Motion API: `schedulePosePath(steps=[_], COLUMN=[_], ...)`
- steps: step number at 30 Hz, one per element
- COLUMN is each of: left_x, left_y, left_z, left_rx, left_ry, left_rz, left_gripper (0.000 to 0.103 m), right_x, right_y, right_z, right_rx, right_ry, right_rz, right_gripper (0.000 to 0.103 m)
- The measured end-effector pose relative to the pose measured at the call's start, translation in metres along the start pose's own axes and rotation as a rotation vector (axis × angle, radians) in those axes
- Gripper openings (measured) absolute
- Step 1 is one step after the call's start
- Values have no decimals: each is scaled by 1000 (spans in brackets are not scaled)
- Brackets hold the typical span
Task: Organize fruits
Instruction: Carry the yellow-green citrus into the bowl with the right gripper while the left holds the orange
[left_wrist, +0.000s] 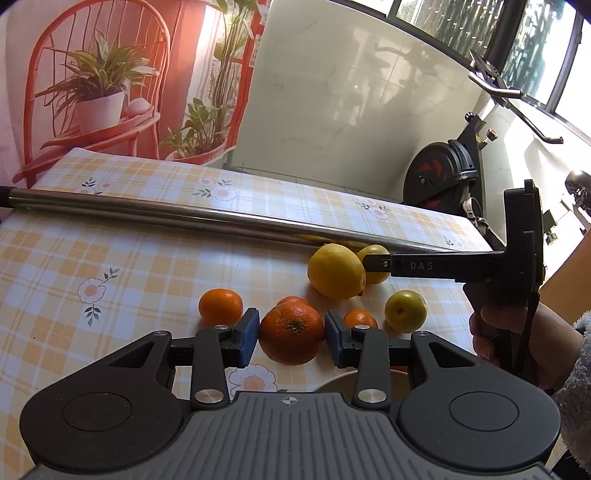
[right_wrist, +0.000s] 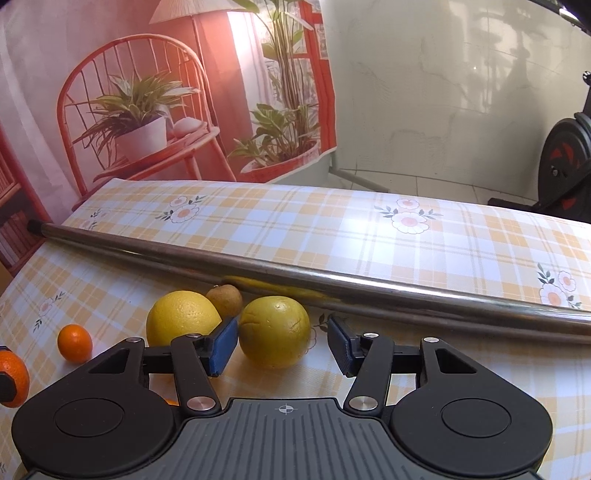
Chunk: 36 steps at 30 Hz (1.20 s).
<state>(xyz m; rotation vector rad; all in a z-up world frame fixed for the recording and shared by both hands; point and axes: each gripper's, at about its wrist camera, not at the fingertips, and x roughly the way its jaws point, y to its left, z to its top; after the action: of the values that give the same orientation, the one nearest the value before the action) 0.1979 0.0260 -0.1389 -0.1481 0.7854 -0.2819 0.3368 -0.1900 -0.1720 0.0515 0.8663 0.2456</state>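
A large orange (left_wrist: 291, 332) sits between the blue pads of my left gripper (left_wrist: 291, 336), which touch it on both sides. Around it lie a mandarin (left_wrist: 221, 306), a small mandarin (left_wrist: 360, 318), a big yellow citrus (left_wrist: 336, 271) and a yellow-green fruit (left_wrist: 405, 311). In the right wrist view my right gripper (right_wrist: 282, 343) is open around a yellow citrus (right_wrist: 273, 332), with a gap on the right side. A second yellow citrus (right_wrist: 183, 317) and a brown kiwi (right_wrist: 224, 301) lie just left of it. In the left wrist view the right gripper (left_wrist: 375, 264) reaches in from the right.
A long metal bar (left_wrist: 184, 214) lies across the checked tablecloth (left_wrist: 110, 258) behind the fruit. A white plate rim (left_wrist: 340, 380) shows under my left gripper. A hand (left_wrist: 491, 332) holds the right gripper. An exercise bike (left_wrist: 443, 177) stands beyond the table's right end.
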Motion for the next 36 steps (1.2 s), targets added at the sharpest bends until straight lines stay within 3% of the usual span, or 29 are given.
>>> schedulePosePath(steps=[2,9,16,26,36], left_x=[0,-5,-16,-26,-18], left_y=[-1,-3,-8,-18,-25], left_z=[0,-4,-9,-24,-43], left_rx=[0,17,44,120,193], left_ry=[3,2,-7,1,55], left_rz=[-3,-12,-36,-44,-58], left_gripper=[41,41,41,41,41], right_x=[2,-12,-57,-116,-132], right_y=[-1,-4,-5,32,51], right_z=[0,-7,-22,-59,-87], right_rx=[19,86,151,27,19], right_ry=[2,-13,-84,-150,-113], right_rz=[25,34,78,95,133], right_gripper=[41,40,40,40,40])
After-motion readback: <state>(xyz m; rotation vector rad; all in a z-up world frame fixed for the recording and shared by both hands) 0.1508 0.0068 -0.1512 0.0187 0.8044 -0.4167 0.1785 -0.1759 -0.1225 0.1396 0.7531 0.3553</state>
